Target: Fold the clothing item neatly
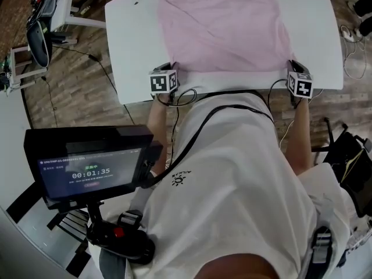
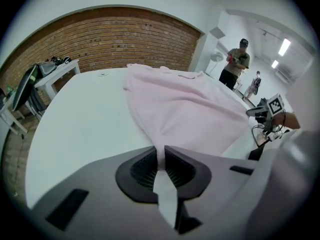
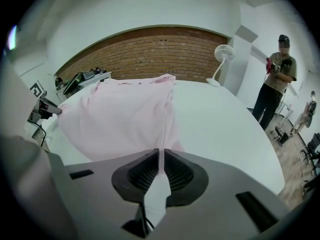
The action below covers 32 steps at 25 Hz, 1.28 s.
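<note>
While the pink garment (image 1: 224, 31) lies spread over the white table (image 1: 133, 45), its near hem runs along the table's near edge. Left gripper (image 2: 161, 156): jaws clenched on the hem's left corner, cloth pinched between the pads and trailing back through them. Right gripper (image 3: 160, 159): jaws clamped the same way on the right corner. Far end of the garment bunches toward the brick wall (image 2: 125, 39). A person (image 3: 277, 79) stands well off to the right.

Even, soft indoor light throughout, with faint shadows. Ceiling lights (image 2: 284, 47) glare at upper right. Both gripper views bulge fisheye-style, with dark vignetted corners.
</note>
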Each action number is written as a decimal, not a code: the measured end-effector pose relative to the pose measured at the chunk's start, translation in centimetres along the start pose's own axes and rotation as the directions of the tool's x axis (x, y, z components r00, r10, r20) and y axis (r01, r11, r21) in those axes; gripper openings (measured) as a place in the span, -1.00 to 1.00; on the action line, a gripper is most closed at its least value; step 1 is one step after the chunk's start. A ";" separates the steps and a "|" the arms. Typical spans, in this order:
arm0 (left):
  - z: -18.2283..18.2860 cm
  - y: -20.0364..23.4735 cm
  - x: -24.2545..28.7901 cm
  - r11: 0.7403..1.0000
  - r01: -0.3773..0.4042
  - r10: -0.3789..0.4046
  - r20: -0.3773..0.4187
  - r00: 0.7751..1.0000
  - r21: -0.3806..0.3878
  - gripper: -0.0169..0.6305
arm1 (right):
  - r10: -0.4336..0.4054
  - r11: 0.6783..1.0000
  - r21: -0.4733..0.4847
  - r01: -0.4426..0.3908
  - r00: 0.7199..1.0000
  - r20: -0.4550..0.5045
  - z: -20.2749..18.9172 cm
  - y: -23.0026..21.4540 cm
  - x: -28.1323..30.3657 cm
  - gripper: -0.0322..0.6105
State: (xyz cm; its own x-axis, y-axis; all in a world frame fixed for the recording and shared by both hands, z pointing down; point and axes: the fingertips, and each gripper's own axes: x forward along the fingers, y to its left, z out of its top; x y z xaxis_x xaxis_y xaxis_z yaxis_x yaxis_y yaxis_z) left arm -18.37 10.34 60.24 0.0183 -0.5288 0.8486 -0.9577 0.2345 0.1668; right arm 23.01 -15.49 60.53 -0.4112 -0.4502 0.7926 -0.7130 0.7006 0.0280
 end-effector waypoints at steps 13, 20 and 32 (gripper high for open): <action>-7.7 -3.9 -3.8 0.987 0.012 -0.017 -0.029 0.999 -0.161 -0.86 | 0.035 0.999 -0.027 -0.036 0.998 -0.057 -3.5 -2.4 -2.8 -0.79; -8.4 -2.2 -5.0 0.986 -0.088 0.088 -0.004 0.996 -0.139 -0.86 | 0.155 0.978 -0.133 -0.159 0.987 -0.042 -4.2 1.0 -3.9 -0.78; -3.9 -2.1 -9.3 0.947 -0.309 0.295 0.138 0.945 0.088 -0.44 | 0.330 0.876 -0.413 -0.251 0.935 0.133 8.3 5.8 -4.3 -0.46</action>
State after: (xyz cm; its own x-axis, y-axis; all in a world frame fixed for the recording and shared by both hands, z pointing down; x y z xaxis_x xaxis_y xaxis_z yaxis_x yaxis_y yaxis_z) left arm -15.39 17.94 53.97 -0.3051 -0.5430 0.7824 -0.9379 0.3138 -0.1479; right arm 15.93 -14.13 52.22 -0.6950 -0.2630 0.6692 -0.2866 0.9549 0.0776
